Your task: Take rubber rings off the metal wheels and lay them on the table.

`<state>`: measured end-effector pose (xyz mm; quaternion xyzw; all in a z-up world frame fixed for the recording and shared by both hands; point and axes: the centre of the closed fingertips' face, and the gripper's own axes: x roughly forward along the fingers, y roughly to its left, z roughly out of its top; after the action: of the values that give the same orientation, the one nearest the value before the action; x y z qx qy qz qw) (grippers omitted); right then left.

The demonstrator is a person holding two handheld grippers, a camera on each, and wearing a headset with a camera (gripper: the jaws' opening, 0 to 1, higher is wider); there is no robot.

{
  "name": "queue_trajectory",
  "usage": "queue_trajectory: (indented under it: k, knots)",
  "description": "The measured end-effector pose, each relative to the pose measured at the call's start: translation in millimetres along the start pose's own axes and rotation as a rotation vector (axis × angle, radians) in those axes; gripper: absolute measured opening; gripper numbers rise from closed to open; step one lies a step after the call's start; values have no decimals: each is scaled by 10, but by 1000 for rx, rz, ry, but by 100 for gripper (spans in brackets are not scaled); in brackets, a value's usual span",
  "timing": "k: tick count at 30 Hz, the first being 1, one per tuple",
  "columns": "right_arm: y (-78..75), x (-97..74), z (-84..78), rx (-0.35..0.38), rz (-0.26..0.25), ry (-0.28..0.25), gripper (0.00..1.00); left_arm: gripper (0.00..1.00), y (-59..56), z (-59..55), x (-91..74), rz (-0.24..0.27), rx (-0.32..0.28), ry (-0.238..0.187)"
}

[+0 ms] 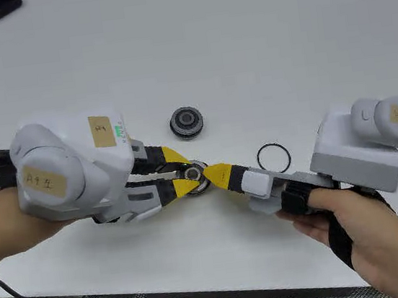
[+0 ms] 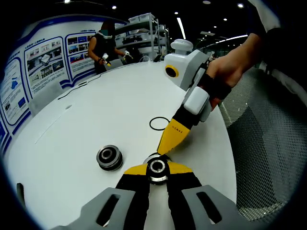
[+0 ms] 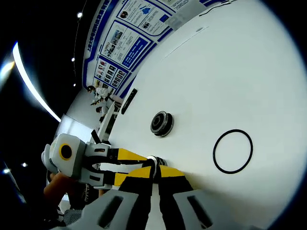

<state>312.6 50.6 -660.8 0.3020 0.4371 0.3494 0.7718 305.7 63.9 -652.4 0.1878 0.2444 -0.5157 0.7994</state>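
Left gripper [image 1: 181, 171] reaches in from the left and clamps the metal wheel [image 1: 198, 174] between its yellow jaws, low over the table [image 1: 260, 54]. The wheel's rubber ring seems not yet removed. Right gripper [image 1: 220, 175] meets the wheel from the opposite side, on the same line, with its jaws drawn narrow at the rim. Whether they pinch the ring I cannot tell. I think a pull to the right would peel it. One loose ring [image 1: 258, 159] lies just beyond.

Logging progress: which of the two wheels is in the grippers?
The nearer wheel, clamped in the left gripper with the right gripper at its edge. The other wheel lies free farther back.
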Motion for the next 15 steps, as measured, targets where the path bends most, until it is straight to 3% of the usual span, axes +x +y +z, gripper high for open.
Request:
queue_trajectory:
  k: [12,15]
  knots:
    - [7,5,0,-32,-47,27,2,13,5,3,1,-3,0,0]
    - [30,-1,-4,-70,-58,30,1,13,6,2,0,-2,-1,-4]
